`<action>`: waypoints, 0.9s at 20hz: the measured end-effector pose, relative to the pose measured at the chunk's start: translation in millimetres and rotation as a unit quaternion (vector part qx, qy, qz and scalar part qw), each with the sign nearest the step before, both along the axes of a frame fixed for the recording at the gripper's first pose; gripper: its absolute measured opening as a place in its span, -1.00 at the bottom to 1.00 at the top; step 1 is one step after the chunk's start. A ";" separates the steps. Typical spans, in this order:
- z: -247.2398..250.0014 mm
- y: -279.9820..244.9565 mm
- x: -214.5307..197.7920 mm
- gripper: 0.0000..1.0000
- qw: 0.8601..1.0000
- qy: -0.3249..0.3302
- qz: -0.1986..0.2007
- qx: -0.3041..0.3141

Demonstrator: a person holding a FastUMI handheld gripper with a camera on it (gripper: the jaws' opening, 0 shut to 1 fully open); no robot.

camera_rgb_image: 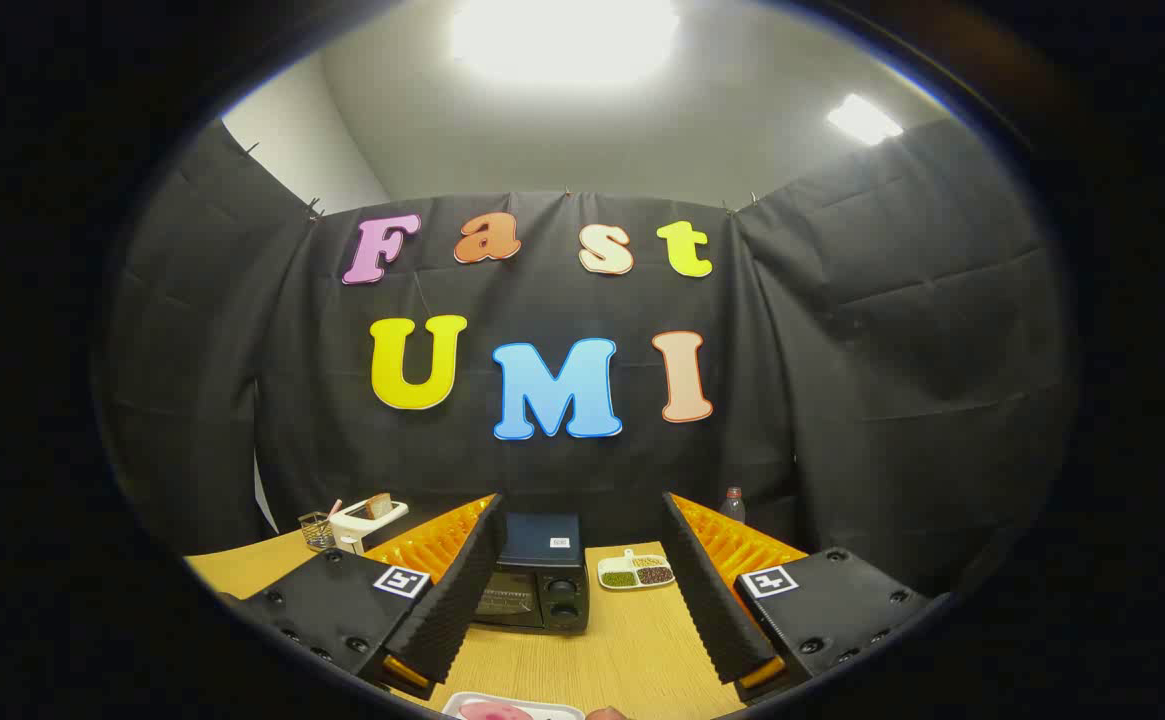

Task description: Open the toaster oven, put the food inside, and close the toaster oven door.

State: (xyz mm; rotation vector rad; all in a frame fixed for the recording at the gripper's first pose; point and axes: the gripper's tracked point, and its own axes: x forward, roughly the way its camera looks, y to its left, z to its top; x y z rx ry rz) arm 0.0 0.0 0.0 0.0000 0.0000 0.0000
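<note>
Standing beyond the wide-open jaws, the toaster oven (532, 585) looks shut.

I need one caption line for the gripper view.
Open gripper faces the closed toaster oven on the table.

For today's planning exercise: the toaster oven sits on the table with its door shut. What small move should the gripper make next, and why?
Probably move forward and down toward the toaster oven, aiming at the top edge of its door. The door looks closed, the gripper has its fingers wide open holding nothing, and the oven stands beyond them on the table, so opening likely comes before the food.
</note>
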 end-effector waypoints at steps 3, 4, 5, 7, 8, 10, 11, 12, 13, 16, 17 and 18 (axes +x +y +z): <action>-4.1 2.4 0.9 0.94 1.000 0.007 0.003 0.002; -4.3 3.8 1.3 0.94 1.000 0.006 0.004 0.002; -3.2 3.8 2.0 0.94 1.000 0.004 0.004 -0.001; -2.1 5.5 2.2 0.94 1.000 0.002 0.005 -0.001; -3.2 5.9 2.9 0.94 1.000 0.002 0.005 0.002; -6.3 7.3 3.8 0.94 1.000 0.006 0.006 0.005; -7.2 8.7 3.8 0.94 1.000 0.008 0.007 0.005; -8.7 9.1 4.3 0.94 1.000 0.009 0.008 0.006; -8.1 10.2 4.6 0.94 1.000 0.009 0.009 0.005; -6.5 13.0 4.7 0.94 1.000 0.007 0.012 0.003; -5.6 14.7 5.8 0.94 1.000 0.006 0.013 0.004; -5.4 16.5 6.5 0.94 1.000 0.006 0.014 0.003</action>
